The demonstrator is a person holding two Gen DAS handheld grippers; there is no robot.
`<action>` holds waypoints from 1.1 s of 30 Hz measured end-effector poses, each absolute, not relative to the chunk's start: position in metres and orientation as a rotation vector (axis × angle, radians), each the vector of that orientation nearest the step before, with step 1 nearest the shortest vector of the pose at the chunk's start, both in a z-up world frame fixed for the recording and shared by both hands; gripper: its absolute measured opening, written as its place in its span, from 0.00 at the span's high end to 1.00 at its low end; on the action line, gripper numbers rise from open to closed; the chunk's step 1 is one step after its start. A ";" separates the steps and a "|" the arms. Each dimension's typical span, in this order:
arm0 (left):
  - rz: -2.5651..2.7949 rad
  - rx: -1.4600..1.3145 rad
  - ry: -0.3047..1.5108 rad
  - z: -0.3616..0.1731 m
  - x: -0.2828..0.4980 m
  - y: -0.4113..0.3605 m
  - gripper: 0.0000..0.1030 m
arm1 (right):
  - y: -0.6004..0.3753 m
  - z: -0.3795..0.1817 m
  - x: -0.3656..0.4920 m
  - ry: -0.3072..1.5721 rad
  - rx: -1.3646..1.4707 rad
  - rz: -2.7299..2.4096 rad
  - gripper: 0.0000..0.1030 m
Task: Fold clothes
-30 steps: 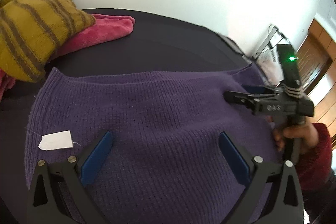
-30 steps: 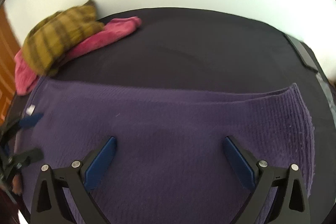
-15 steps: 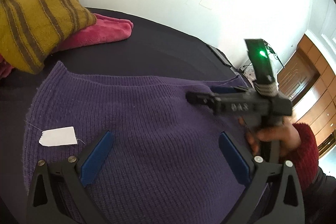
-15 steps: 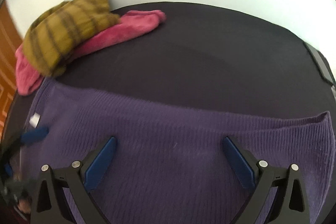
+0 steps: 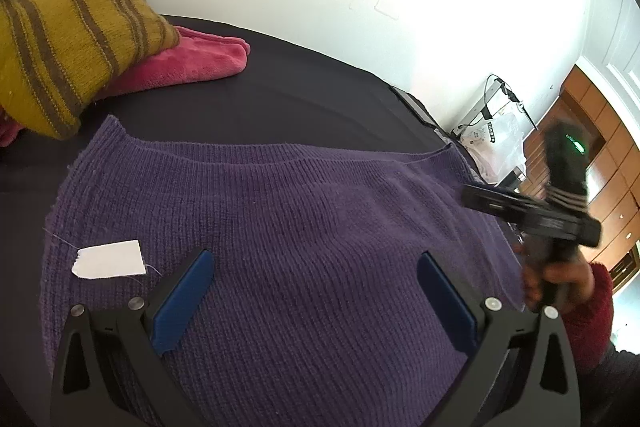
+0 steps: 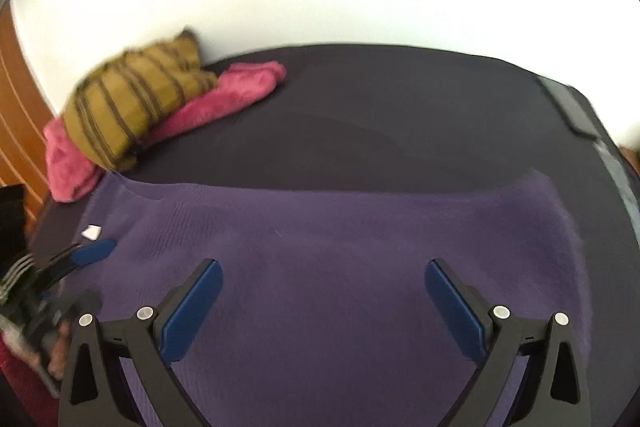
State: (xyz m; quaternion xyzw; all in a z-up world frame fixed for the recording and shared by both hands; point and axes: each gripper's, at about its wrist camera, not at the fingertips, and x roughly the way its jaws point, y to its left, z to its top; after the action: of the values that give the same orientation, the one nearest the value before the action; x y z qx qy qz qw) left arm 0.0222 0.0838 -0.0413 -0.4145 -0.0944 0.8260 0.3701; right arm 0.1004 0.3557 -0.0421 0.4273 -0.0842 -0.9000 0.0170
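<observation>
Hovering level over the purple sweater [image 5: 304, 227], left tongs [image 5: 312, 291] and right tongs [image 6: 322, 301] both gape apart, empty.

Black claw [image 5: 312, 291], 2 blue pads [image 5: 182, 301]; red knit sleeve [image 5: 588, 319].

Right gripper [image 5: 480, 197] motion-blurred in left wrist view; purple sweater [image 5: 300, 247] near edge cut off by frame.

Both views low over sweater [image 5: 304, 227]
</observation>
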 end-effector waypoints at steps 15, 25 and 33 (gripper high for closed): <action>2.250 -1.096 -0.128 -0.022 0.051 0.081 0.01 | 0.493 -0.075 0.275 -0.852 1.334 -2.870 0.01; 2.303 -1.141 -0.137 -0.028 0.063 0.064 0.01 | 0.474 -0.078 0.289 -0.862 1.258 -2.754 0.01; 2.314 -1.114 -0.161 -0.030 0.063 0.056 0.01 | 0.468 -0.078 0.303 -0.964 1.276 -2.627 0.01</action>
State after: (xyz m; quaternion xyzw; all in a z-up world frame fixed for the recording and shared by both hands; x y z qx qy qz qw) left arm 0.0629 0.0563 -0.0302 -0.4154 -0.0599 0.8633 0.2803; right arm 0.3033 0.4675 -0.0783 0.4148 -0.3132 -0.8536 0.0332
